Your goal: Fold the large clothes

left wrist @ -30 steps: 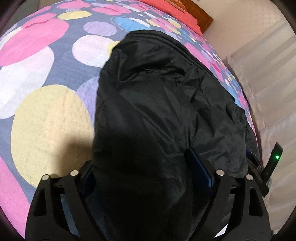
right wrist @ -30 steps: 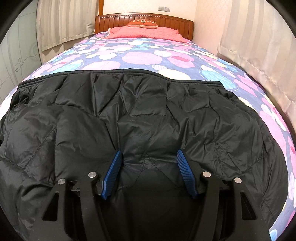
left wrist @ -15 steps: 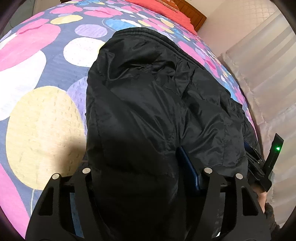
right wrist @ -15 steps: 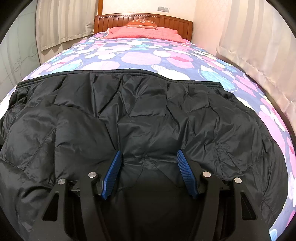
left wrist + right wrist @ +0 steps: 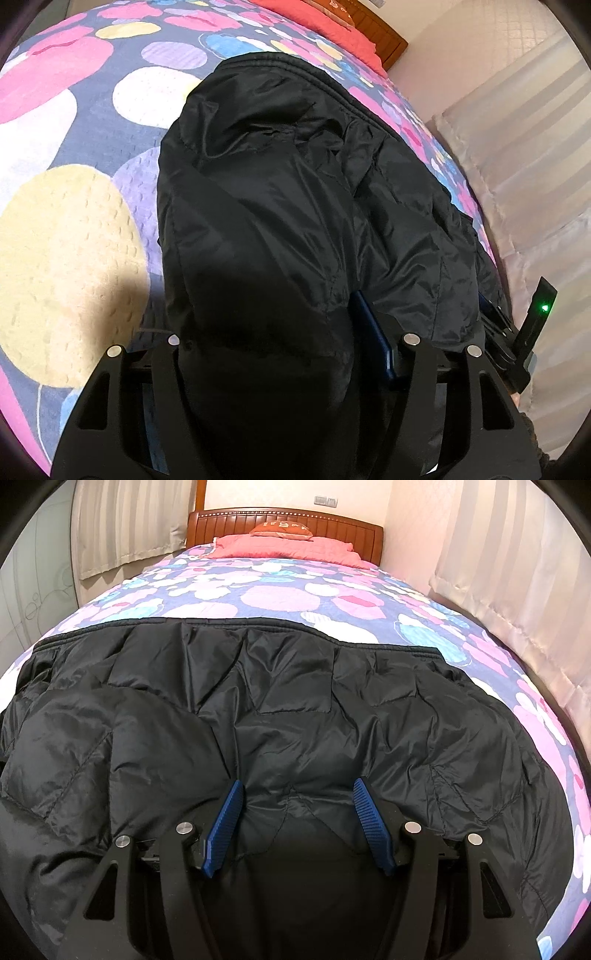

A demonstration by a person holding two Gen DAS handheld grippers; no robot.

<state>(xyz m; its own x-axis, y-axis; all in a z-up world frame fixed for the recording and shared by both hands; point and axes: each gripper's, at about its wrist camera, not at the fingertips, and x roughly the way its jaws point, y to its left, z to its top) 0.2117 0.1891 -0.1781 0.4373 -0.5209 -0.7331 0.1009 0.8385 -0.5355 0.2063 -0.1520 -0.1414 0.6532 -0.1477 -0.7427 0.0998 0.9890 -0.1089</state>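
Observation:
A large black puffer jacket (image 5: 288, 716) lies spread across the foot of a bed with a spotted quilt (image 5: 280, 598). In the right wrist view my right gripper (image 5: 297, 794) stands with its blue pads (image 5: 225, 823) wide apart, a bulge of jacket fabric between them. In the left wrist view the jacket (image 5: 288, 206) is bunched up and drapes over my left gripper (image 5: 266, 332). Only its right blue pad (image 5: 373, 339) shows; the left pad is hidden under fabric. The other gripper (image 5: 517, 332), with a green light, shows at the right edge.
A wooden headboard (image 5: 284, 520) and a red pillow (image 5: 284, 546) are at the far end of the bed. Curtains (image 5: 517, 576) hang along the right side and at the back left. The bed's right edge runs close to the curtains.
The left gripper's view has shifted so the bunched jacket sits slightly further left and closer. The right gripper and the spread jacket have barely moved.

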